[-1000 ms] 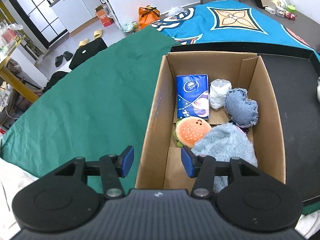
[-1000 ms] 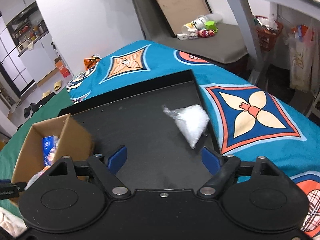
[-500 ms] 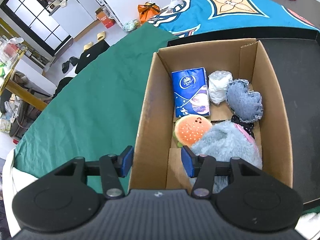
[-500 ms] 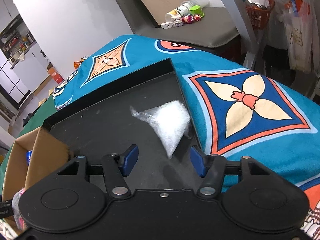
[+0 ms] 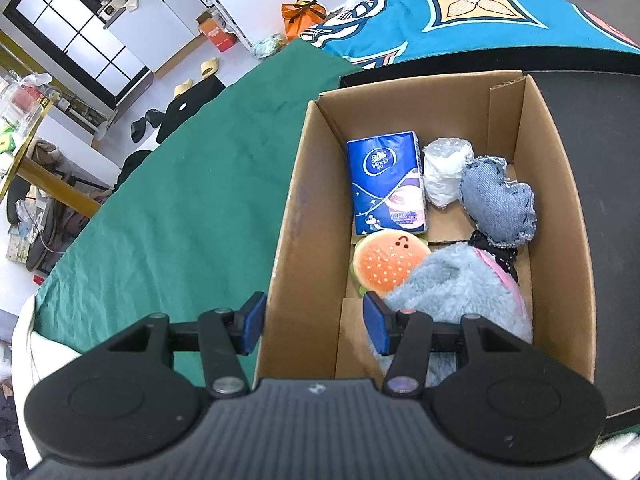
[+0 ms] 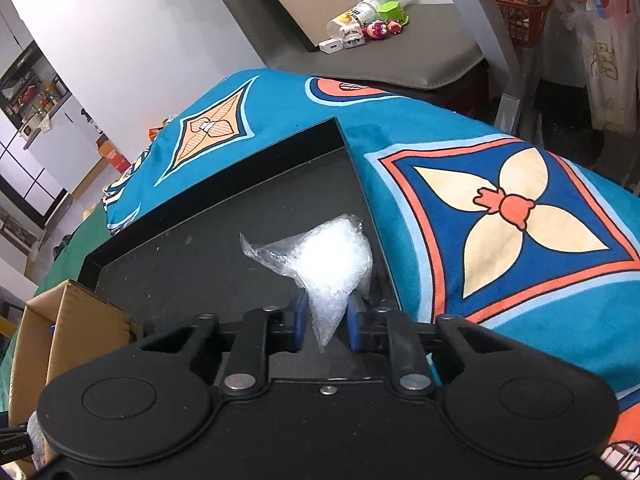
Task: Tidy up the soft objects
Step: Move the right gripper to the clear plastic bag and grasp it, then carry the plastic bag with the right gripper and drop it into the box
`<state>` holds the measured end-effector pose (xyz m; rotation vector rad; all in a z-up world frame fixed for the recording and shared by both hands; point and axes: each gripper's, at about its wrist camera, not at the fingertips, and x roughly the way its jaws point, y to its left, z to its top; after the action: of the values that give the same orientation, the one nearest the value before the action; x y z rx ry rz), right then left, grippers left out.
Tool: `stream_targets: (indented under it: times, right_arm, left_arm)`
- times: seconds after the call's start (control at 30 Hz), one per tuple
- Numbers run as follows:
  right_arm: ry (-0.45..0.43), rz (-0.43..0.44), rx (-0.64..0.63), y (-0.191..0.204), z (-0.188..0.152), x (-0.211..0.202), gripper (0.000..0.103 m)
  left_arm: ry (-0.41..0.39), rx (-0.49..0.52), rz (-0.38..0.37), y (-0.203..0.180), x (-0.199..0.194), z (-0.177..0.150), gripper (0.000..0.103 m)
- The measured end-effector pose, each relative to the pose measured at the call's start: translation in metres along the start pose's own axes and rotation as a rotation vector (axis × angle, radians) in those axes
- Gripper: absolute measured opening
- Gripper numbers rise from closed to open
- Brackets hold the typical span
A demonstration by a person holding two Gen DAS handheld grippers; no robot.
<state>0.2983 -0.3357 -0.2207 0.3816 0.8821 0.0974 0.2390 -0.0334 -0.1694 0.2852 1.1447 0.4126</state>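
R gripper (image 6: 324, 326) clamps clear plastic bag (image 6: 326, 268) on black tray (image 6: 192, 264); L gripper (image 5: 316, 322) jaws apart, astride cardboard box (image 5: 296, 216) wall at 6 o'clock.

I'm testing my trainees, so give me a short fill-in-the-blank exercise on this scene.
1. The right gripper has its fingers closed on a clear ____ bag.
2. That bag lies on the ____ tray.
3. The burger plush sits inside the ____ box.

Missing words: plastic; black; cardboard
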Motion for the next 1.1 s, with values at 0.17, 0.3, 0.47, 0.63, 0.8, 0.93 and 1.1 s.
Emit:
stream_targets:
  times: [0.17,0.3,0.47,0.63,0.8,0.93,1.1]
  right_arm:
    - [0.005,0.019,-0.020,0.004,-0.003,-0.008,0.010]
    - [0.017,0.026,-0.033,0.008,-0.010,-0.015,0.009]
    - [0.026,0.027,-0.048,0.014,-0.018,-0.025,0.009]
    - [0.024,0.033,-0.068,0.021,-0.022,-0.036,0.009]
    - [0.004,0.043,-0.095,0.032,-0.021,-0.049,0.009]
    - [-0.014,0.054,-0.115,0.046,-0.020,-0.059,0.009]
    - [-0.038,0.066,-0.144,0.064,-0.019,-0.072,0.009]
  left_arm:
    - [-0.005,-0.006,-0.011,0.002,-0.001,-0.001,0.051]
    - [-0.007,-0.024,-0.027,0.007,-0.003,-0.003,0.051]
    - [-0.021,-0.039,-0.039,0.011,-0.008,-0.005,0.051]
    - [-0.039,-0.062,-0.056,0.017,-0.013,-0.007,0.051]
    - [-0.051,-0.097,-0.081,0.027,-0.017,-0.010,0.051]
    - [-0.065,-0.118,-0.096,0.035,-0.018,-0.013,0.051]
    - [-0.072,-0.140,-0.121,0.045,-0.019,-0.016,0.050]
